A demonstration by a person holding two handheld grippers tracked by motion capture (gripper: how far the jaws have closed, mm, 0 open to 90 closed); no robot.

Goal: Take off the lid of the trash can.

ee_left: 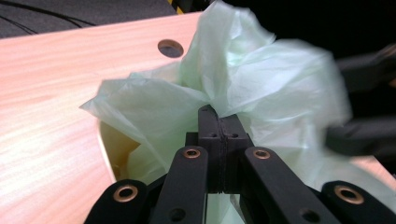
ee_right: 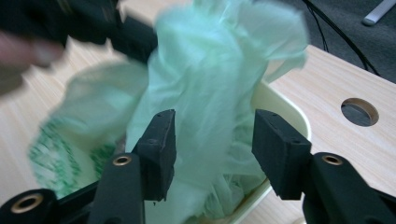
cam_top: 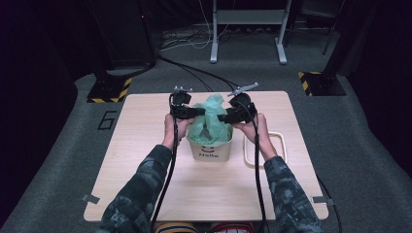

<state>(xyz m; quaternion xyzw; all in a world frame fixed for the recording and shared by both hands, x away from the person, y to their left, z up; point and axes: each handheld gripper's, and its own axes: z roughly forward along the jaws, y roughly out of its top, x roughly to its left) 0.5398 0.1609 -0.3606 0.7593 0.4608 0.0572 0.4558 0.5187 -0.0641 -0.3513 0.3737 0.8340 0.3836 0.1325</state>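
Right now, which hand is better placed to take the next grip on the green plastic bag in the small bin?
Right. The right tool is open, jaws on both sides of the green plastic bag. The left tool is already shut on it.

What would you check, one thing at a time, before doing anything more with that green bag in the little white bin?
1. Left gripper holds the green bag: ok, its jaws are shut on a fold of the plastic.
2. Right gripper holds the bag: not ok, its jaws stand open with plastic between them.
3. Bag sits inside the white bin: ok, the bag's lower part is in it and the top bunches up above the rim.
4. Bin upright on the table: ok in the high view.
5. Bag edge folded over the bin's rim: not ok, the rim shows bare in both gripper views.
6. Bag free of tears: cannot tell.
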